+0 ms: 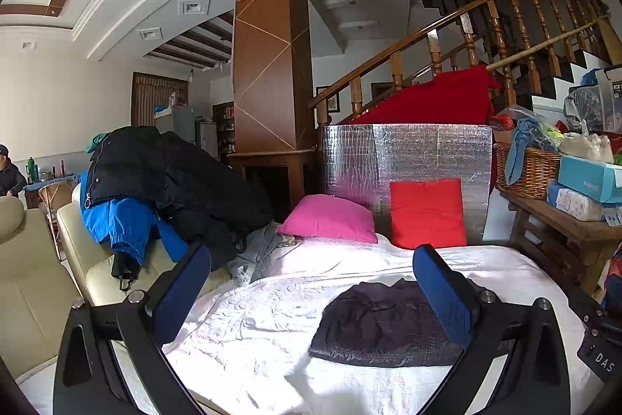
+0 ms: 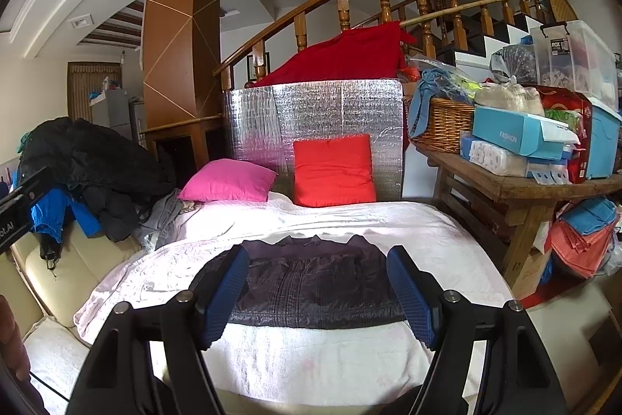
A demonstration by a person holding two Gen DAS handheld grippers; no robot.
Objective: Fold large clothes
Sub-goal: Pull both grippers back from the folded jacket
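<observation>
A dark quilted garment lies folded into a compact rectangle on the white bedspread. My left gripper hovers over the bed, open, with nothing between its blue pads; the garment sits below and beside its right finger. My right gripper is open too, held above the near edge of the garment, which shows between the two fingers without being touched. A heap of black and blue jackets rests on the cream sofa at the left.
A pink pillow and a red pillow lean by a silver foil panel. At the right, a wooden bench carries boxes and a wicker basket. A person sits far left.
</observation>
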